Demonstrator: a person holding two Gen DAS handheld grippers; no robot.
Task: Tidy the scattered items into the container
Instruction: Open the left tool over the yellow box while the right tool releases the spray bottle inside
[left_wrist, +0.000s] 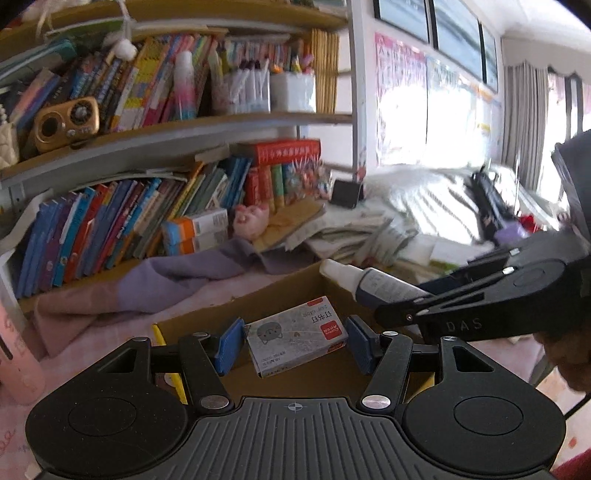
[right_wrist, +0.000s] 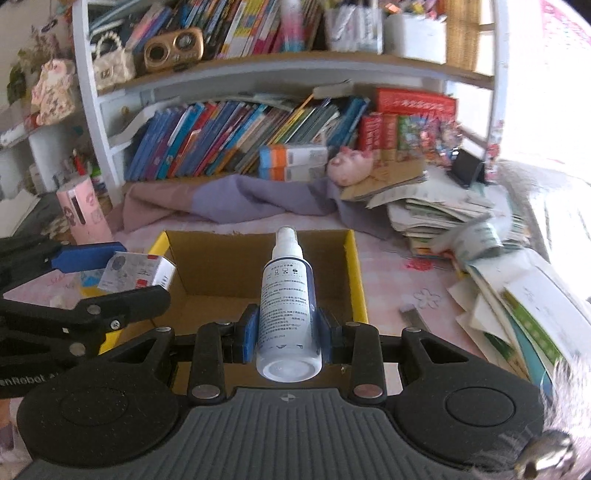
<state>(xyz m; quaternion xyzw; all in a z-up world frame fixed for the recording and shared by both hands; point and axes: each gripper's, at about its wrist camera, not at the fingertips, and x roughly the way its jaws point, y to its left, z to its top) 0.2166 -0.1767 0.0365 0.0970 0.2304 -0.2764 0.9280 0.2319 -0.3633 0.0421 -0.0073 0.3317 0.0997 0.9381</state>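
A cardboard box (right_wrist: 207, 266) with yellow flaps sits on the pink desk; it also shows in the left wrist view (left_wrist: 280, 295). My right gripper (right_wrist: 288, 332) is shut on a white spray bottle (right_wrist: 286, 295) and holds it over the box; the bottle also shows in the left wrist view (left_wrist: 373, 282). My left gripper (left_wrist: 291, 345) is open, its blue pads apart on either side of a small staple box (left_wrist: 295, 338) with a gap on both sides. In the right wrist view the staple box (right_wrist: 136, 273) is at the container's left edge between the left gripper's fingers.
A bookshelf (right_wrist: 240, 147) full of books stands behind the desk. A purple cloth (right_wrist: 236, 199) lies behind the container. A pink tube (right_wrist: 83, 212) stands at the left. A pile of papers and books (right_wrist: 480, 240) fills the right side. A pink pig toy (right_wrist: 349, 164) sits by the shelf.
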